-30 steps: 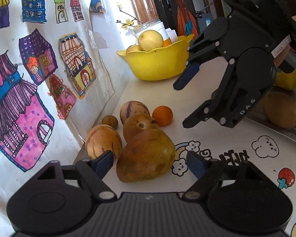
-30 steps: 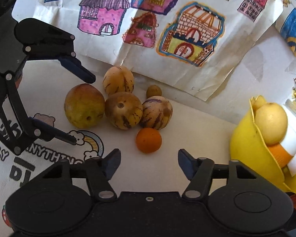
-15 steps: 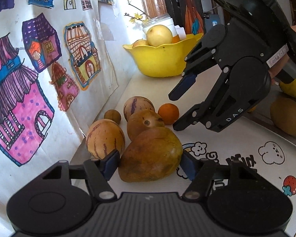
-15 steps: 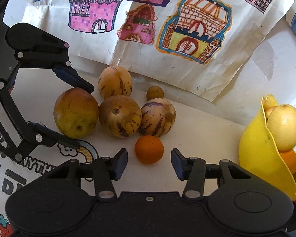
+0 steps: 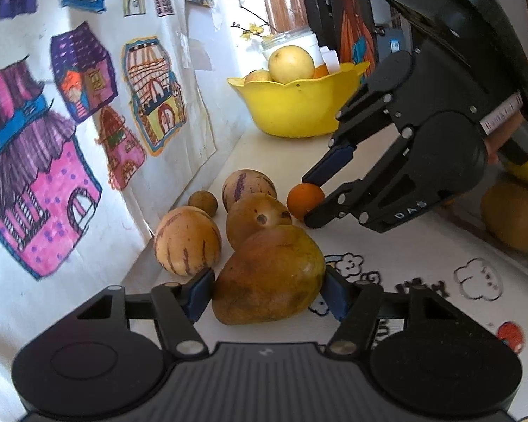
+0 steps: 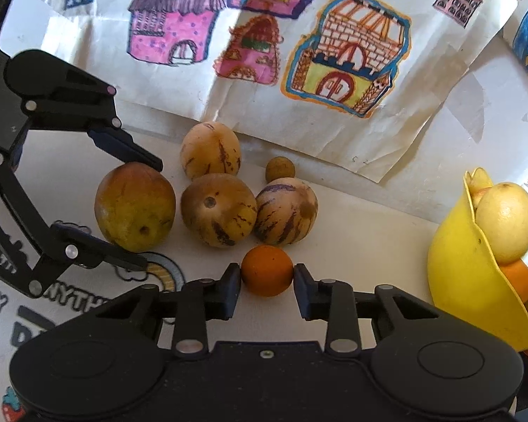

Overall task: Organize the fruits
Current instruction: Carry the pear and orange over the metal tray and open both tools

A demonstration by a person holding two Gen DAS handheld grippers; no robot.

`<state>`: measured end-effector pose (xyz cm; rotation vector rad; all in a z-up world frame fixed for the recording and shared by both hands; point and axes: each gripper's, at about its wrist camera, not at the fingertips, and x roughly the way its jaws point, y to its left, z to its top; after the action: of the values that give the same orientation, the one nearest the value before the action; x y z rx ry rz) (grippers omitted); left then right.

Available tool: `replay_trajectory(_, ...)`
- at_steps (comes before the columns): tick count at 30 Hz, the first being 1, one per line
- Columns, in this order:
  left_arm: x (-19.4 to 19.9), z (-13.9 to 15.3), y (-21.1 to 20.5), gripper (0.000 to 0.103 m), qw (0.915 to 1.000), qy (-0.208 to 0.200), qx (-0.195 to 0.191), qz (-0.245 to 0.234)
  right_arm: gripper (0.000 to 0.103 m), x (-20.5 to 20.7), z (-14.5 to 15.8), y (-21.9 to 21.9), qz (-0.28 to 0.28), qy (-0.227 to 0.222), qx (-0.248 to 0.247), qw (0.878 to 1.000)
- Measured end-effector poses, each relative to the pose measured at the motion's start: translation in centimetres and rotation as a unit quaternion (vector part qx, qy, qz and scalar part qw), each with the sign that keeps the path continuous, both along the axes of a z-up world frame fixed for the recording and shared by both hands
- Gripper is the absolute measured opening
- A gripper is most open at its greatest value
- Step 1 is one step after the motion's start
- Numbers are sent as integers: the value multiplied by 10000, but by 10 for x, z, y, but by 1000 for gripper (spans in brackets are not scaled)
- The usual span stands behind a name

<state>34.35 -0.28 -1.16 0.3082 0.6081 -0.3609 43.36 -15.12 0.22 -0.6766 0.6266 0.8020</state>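
A cluster of fruit lies on the white table by the wall. My left gripper [image 5: 269,290] has closed on the big brown-yellow mango [image 5: 269,277], its pads touching both sides; the same mango [image 6: 134,206] shows in the right wrist view between the left gripper's fingers [image 6: 151,211]. My right gripper [image 6: 267,277] has closed on the small orange [image 6: 267,270], pads touching both sides; in the left wrist view it [image 5: 308,198] pinches the orange [image 5: 304,199]. Three striped melons [image 6: 218,209] and a small brown fruit [image 6: 280,168] lie between them.
A yellow bowl [image 5: 299,109] holding a pale round fruit [image 5: 291,64] stands at the far end of the table; it is at the right in the right wrist view [image 6: 475,274]. Children's drawings [image 6: 348,52] hang on the wall. More fruit [image 5: 514,216] lies on a grey tray at right.
Both grippers moved forward and closed: the left onto the mango, the right down onto the small orange.
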Motion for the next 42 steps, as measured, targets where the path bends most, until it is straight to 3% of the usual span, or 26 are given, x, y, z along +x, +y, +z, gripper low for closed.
replay_trajectory(17,-49,13,-10,68,9952,412,-886,89,34,-101,45,-64,-247,-261,687,9970)
replay_trajectory(24,-81,31,-31,68,9918,415,-1211,9,34,-156,57,-103,-359,-322,739,9961)
replay_trajectory(32,-115,49,-73,68,9888,341,-1425,-291,34,-197,48,-159,-1010,-224,793,9915)
replay_trajectory(37,-127,44,-98,68,9841,494,-1651,-429,34,-214,33,-187,-1535,-274,684,9854)
replay_trajectory(42,-129,37,-123,68,9830,674,-1639,-481,34,-220,19,-207,-1863,-276,706,9796)
